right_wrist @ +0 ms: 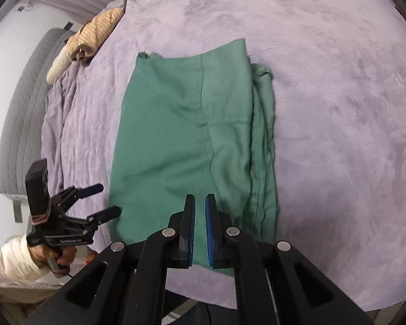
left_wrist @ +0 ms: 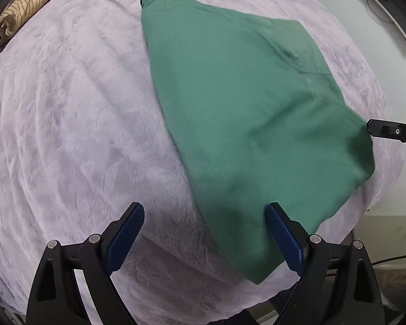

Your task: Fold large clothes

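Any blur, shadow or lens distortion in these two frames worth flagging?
Left wrist view: strong fisheye bulge in the blanket, the green garment slightly soft along its right edge, a dark shadow ahead of the left gripper. Right wrist view: sharper, even light, black vignette corners, faint shadow right of the right gripper.

Lilac blanket [right_wrist: 324,108], striped cloth [right_wrist: 94,35], grey headboard [right_wrist: 21,113]

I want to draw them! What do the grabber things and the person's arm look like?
Each gripper has black angular arms, silver round bolts and ribbed blue pads. The left gripper carries a black box, white lettering and a handle. The hand wears a cream sleeve.
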### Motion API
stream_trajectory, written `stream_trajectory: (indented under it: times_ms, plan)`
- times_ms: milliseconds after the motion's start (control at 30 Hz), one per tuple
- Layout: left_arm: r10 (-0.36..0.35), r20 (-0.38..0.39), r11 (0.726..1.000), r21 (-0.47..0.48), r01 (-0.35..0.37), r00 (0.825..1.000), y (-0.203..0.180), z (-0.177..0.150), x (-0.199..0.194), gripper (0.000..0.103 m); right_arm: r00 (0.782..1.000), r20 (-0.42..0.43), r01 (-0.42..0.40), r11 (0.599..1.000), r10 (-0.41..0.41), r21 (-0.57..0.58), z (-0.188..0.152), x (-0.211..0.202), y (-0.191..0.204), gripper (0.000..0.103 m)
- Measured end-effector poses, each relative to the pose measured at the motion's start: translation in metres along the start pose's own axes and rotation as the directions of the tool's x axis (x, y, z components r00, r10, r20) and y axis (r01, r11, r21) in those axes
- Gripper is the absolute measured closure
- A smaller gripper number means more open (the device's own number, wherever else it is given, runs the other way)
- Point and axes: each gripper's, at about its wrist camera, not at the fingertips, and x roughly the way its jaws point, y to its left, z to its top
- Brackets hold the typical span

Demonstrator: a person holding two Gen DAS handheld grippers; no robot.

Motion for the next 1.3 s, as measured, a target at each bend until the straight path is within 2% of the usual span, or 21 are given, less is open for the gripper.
stream_trajectory:
  times_ms: [100, 133, 167, 267, 333, 433, 500, 567, 700, 933, 1133, 1300]
  plan:
    - [0.032, 0.020, 0.999, 0.022, -0.032, 0.999, -0.002, -0.018, 0.010, 0.010, 0.992, -0.048, 0.121, 0.993, -0.121, 0.002, -0.022, 0.020, -0.005, 0.095]
    - [0.031, 0.029, 0.999, 0.013, -0.032, 0.999, -0.001, -0.022, 0.010, 0.009, 0.988, -0.064, 0.140, 0.990, -0.138, 0.027, -0.028, 0.027, -0.013, 0.095]
    - [0.034, 0.031, 0.999, 0.002, -0.034, 0.999, 0.000, -0.025, 0.010, 0.006, 0.987, -0.081, 0.146, 0.987, -0.140, 0.072, -0.033, 0.034, -0.025, 0.099]
    - [0.035, 0.027, 0.999, -0.015, -0.034, 0.999, 0.002, -0.032, 0.009, 0.005, 0.991, -0.096, 0.114, 0.973, -0.096, 0.203, -0.049, 0.048, -0.053, 0.103]
    - [0.033, 0.025, 0.999, -0.025, -0.032, 0.999, 0.004, -0.036, 0.011, 0.005, 0.988, -0.106, 0.135, 0.964, -0.114, 0.230, -0.055, 0.055, -0.063, 0.102]
    - [0.036, 0.024, 0.998, -0.045, -0.035, 0.999, 0.004, -0.037, 0.012, 0.005, 0.992, -0.089, 0.116, 0.947, -0.093, 0.300, -0.058, 0.058, -0.070, 0.102]
    - [0.038, 0.031, 0.999, -0.036, -0.037, 0.999, 0.004, -0.039, 0.012, 0.005, 0.988, -0.093, 0.147, 0.949, -0.126, 0.279, -0.056, 0.059, -0.065, 0.102]
    - [0.050, 0.033, 0.998, -0.045, -0.048, 0.998, 0.007, -0.041, 0.014, 0.000, 0.981, -0.099, 0.184, 0.954, -0.165, 0.238, -0.055, 0.060, -0.060, 0.102]
    - [0.013, 0.029, 0.997, -0.078, -0.011, 0.999, 0.012, -0.045, 0.017, 0.000, 0.977, -0.103, 0.206, 0.947, -0.185, 0.248, -0.055, 0.066, -0.058, 0.102]
    - [0.003, 0.007, 0.996, -0.090, -0.002, 1.000, 0.019, -0.047, 0.013, 0.000, 0.961, -0.117, 0.272, 0.936, -0.252, 0.222, -0.051, 0.073, -0.039, 0.101]
    - [0.032, -0.013, 0.994, -0.101, -0.033, 0.999, 0.015, -0.054, 0.009, 0.000, 0.957, -0.154, 0.273, 0.943, -0.246, 0.190, -0.051, 0.074, -0.033, 0.100]
    - [0.047, -0.052, 0.981, -0.184, -0.056, 0.998, 0.017, -0.060, 0.012, 0.000, 0.958, -0.200, 0.237, 0.960, -0.206, 0.147, -0.045, 0.068, -0.042, 0.099]
